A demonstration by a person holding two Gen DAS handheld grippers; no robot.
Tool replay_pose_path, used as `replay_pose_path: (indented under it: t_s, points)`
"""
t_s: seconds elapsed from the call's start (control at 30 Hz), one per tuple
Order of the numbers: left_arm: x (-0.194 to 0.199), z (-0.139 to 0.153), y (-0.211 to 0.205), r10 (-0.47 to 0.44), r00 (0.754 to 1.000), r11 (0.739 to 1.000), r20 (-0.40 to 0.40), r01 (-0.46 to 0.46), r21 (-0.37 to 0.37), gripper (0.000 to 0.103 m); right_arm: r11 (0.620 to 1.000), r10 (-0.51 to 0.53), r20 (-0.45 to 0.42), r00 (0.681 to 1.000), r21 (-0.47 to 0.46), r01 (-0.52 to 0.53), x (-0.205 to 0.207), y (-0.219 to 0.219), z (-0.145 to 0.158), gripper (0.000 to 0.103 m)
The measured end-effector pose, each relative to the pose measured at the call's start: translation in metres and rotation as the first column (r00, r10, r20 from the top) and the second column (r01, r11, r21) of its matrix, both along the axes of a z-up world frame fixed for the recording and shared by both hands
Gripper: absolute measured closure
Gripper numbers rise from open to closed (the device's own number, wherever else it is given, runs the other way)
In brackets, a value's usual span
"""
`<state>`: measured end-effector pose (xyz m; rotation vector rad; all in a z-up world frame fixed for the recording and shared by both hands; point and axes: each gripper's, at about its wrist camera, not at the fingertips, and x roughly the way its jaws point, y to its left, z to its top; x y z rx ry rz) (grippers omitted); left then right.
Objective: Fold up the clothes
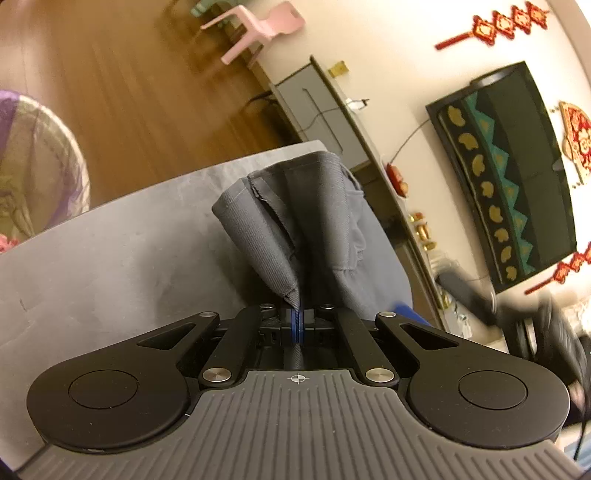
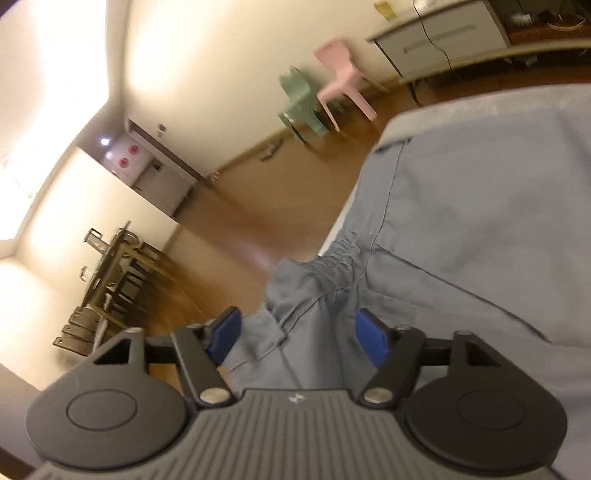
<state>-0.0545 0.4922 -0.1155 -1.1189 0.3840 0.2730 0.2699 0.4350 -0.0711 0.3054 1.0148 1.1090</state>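
In the left wrist view a grey-blue garment (image 1: 314,206) rises from the grey table (image 1: 110,258) in a draped fold. My left gripper (image 1: 298,314) is shut on its hemmed corner, and the cloth runs back between the blue pads. In the right wrist view the same garment (image 2: 461,240) lies spread over the table (image 2: 480,99), its gathered elastic waistband bunched near the table's left edge. My right gripper (image 2: 299,336) stands open over that bunched part. The cloth lies between the blue pads (image 2: 371,338), which do not pinch it.
Wooden floor (image 1: 147,92) lies beyond the table's far edge. A pink chair (image 1: 258,29) and a grey cabinet (image 1: 325,110) stand by the wall, with a dark screen (image 1: 517,177) above. A purple patterned object (image 1: 33,166) sits at the left. A green chair (image 2: 303,103) and a dining set (image 2: 118,266) stand further off.
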Motion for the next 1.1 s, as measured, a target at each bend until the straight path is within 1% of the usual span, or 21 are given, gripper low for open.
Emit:
replay_pose_path:
  t_s: [0.03,0.07,0.13,0.17,0.23,0.27,0.3,0.37,0.43,0.5,0.57,0.63,0.7,0.73,0.83,0.9,0.93,0.97,1.03,1.07,1.1]
  points:
    - [-0.001,0.0,0.001,0.002,1.0,1.0,-0.001,-0.002,-0.006,0.103,0.999,0.026,0.039,0.999,-0.023,-0.025,-0.009,-0.005,0.001,0.066]
    - [-0.001,-0.001,0.001,0.003,1.0,1.0,-0.001,-0.003,-0.013,0.103,0.997,0.052,0.078,0.996,-0.053,-0.047,-0.018,-0.008,0.001,0.077]
    - [-0.003,0.0,0.002,0.005,1.0,1.0,-0.005,-0.005,-0.025,0.103,0.979,0.103,0.162,0.981,-0.191,-0.071,-0.037,0.008,-0.006,0.084]
    - [-0.004,0.001,0.002,0.003,1.0,1.0,-0.006,-0.003,-0.03,0.103,0.967,0.123,0.191,0.974,-0.245,-0.075,-0.046,0.016,-0.014,0.085]
    - [-0.006,0.004,0.004,-0.011,1.0,0.998,-0.004,0.011,-0.055,0.103,0.953,0.143,0.249,0.958,-0.297,-0.065,-0.057,0.029,-0.026,0.086]
    - [-0.01,0.003,0.006,-0.006,1.0,0.998,0.005,0.006,-0.068,0.103,0.946,0.15,0.275,0.95,-0.318,-0.057,-0.061,0.036,-0.031,0.085]
    - [-0.014,0.002,0.008,0.0,1.0,0.997,0.013,0.001,-0.082,0.102,0.949,0.134,0.289,0.948,-0.313,-0.039,-0.059,0.038,-0.031,0.084]
    - [-0.021,0.0,0.011,0.012,0.999,0.994,0.029,-0.008,-0.109,0.072,0.958,0.083,0.257,0.963,-0.286,-0.006,-0.052,0.037,-0.031,0.084]
    - [-0.028,-0.002,0.014,0.024,0.999,0.99,0.047,-0.017,-0.137,0.064,0.964,0.035,0.215,0.976,-0.266,0.024,-0.045,0.034,-0.031,0.084]
    - [-0.034,-0.003,0.018,0.04,0.996,0.986,0.083,-0.025,-0.165,0.059,0.963,-0.002,0.183,0.983,-0.264,0.05,-0.038,0.033,-0.032,0.084]
    - [-0.039,-0.004,0.021,0.05,0.992,0.983,0.112,-0.029,-0.181,0.047,0.962,-0.033,0.142,0.989,-0.263,0.069,-0.026,0.035,-0.04,0.087]
    - [-0.042,-0.004,0.022,0.053,0.991,0.983,0.122,-0.03,-0.181,0.046,0.961,-0.063,0.102,0.993,-0.263,0.088,-0.015,0.038,-0.047,0.087]
    - [-0.044,-0.005,0.024,0.059,0.99,0.982,0.129,-0.035,-0.183,0.042,0.959,-0.084,0.074,0.994,-0.266,0.101,-0.009,0.039,-0.046,0.087]
    - [-0.047,-0.006,0.026,0.066,0.988,0.981,0.139,-0.039,-0.192,0.037,0.957,-0.098,0.059,0.993,-0.267,0.111,-0.009,0.038,-0.045,0.087]
    - [-0.049,-0.015,0.032,0.09,0.976,0.963,0.2,-0.034,-0.266,0.036,0.953,-0.133,0.025,0.991,-0.273,0.134,-0.004,0.04,-0.045,0.087]
    - [-0.051,-0.019,0.037,0.107,0.968,0.951,0.227,-0.033,-0.309,0.036,0.95,-0.136,0.048,0.99,-0.277,0.144,-0.007,0.041,-0.04,0.084]
    - [-0.052,-0.022,0.039,0.115,0.964,0.945,0.24,-0.032,-0.327,0.036,0.954,-0.141,0.106,0.984,-0.252,0.163,-0.018,0.037,-0.031,0.084]
    - [-0.052,-0.022,0.04,0.114,0.964,0.945,0.242,-0.031,-0.324,0.036,0.959,-0.144,0.159,0.977,-0.223,0.178,-0.029,0.032,-0.022,0.084]
    - [-0.051,-0.021,0.041,0.109,0.964,0.949,0.244,-0.028,-0.314,0.036,0.978,-0.128,0.209,0.969,-0.137,0.159,-0.053,0.022,-0.009,0.084]
    - [-0.051,-0.021,0.042,0.109,0.963,0.95,0.245,-0.029,-0.31,0.036,0.985,-0.096,0.226,0.969,-0.115,0.125,-0.066,0.02,-0.006,0.084]
    - [-0.05,-0.021,0.042,0.109,0.963,0.951,0.248,-0.029,-0.309,0.036,0.988,-0.058,0.248,0.967,-0.124,0.091,-0.076,0.025,-0.007,0.084]
